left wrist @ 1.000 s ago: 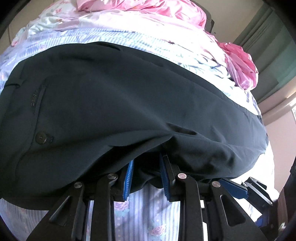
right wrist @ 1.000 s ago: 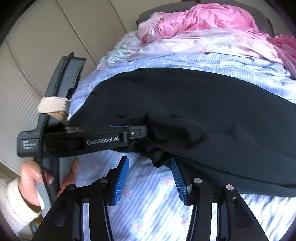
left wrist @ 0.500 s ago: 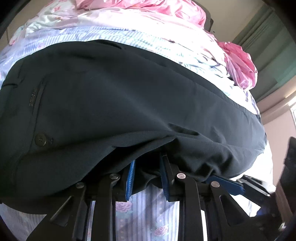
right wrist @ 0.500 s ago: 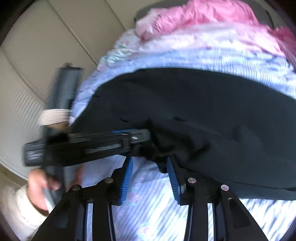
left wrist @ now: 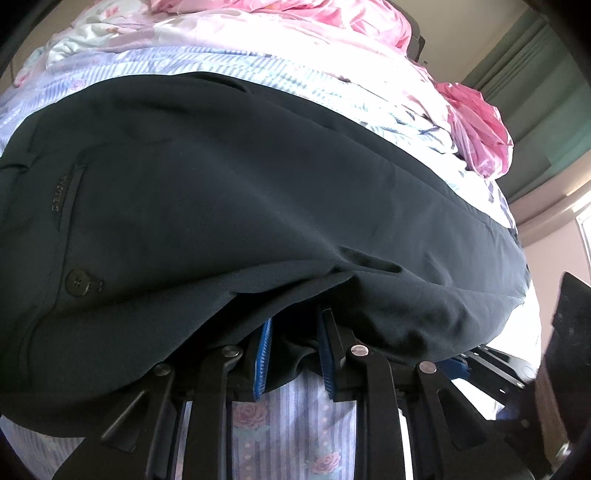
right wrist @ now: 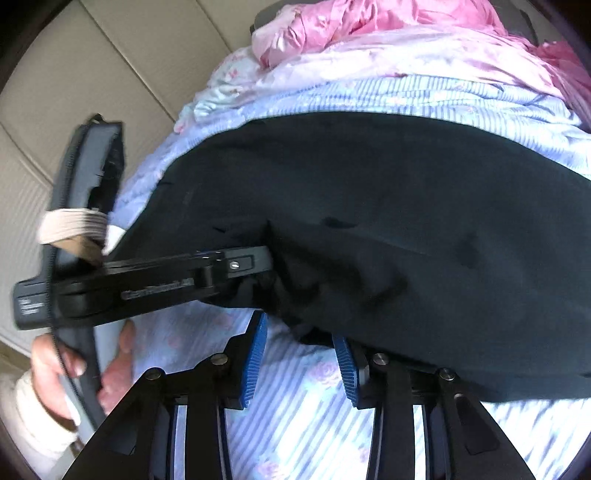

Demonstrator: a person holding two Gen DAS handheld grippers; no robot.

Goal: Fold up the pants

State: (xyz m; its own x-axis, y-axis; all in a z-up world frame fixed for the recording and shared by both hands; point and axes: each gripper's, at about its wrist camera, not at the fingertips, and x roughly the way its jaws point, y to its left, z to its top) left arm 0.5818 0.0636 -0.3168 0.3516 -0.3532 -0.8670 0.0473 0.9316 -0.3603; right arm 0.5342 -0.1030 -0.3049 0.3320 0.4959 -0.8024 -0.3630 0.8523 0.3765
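Matt dark woven pants point(left wrist: 229, 192), ribbed blue rubbery fingers point(left wrist: 263, 360), glossy pink quilt point(right wrist: 388, 22).

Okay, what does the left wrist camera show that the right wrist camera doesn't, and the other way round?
Only the left wrist view shows the pants' button, the lettered pocket trim and the green curtain. Only the right wrist view shows the person's hand gripping the left gripper's handle, the beige padded wall, and the left gripper from the side, biting the pants' edge. Both show the dark pants on the striped floral sheet and the pink bedding behind.
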